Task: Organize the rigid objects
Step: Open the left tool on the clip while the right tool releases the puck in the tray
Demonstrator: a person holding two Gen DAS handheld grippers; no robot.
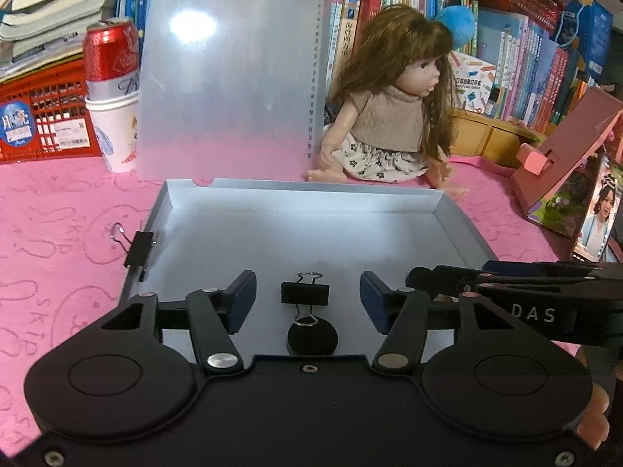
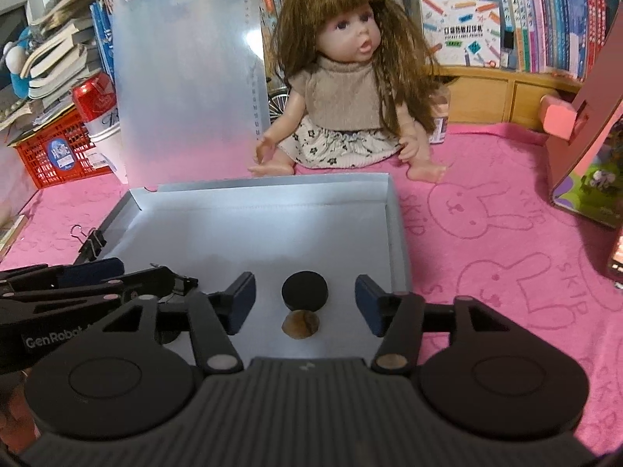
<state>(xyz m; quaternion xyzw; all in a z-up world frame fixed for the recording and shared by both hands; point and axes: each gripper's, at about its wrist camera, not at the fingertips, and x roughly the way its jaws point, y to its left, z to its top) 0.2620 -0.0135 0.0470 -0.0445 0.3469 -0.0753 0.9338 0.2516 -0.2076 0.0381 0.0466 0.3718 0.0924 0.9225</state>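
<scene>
Tray (image 1: 459,229) floor clear toward the far wall; binder clip (image 1: 305,294), black disc (image 2: 305,290) obstruct near end; doll (image 2: 342,89) blocks beyond.

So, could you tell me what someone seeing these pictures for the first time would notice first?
Probably the long-haired doll sitting on the pink cloth just behind the shallow grey box. Next, the small things in the box's near end: a black binder clip between the open left gripper fingers, and a black disc with a brownish one before it, between the open right gripper fingers. Another clip grips the box's left wall.
</scene>
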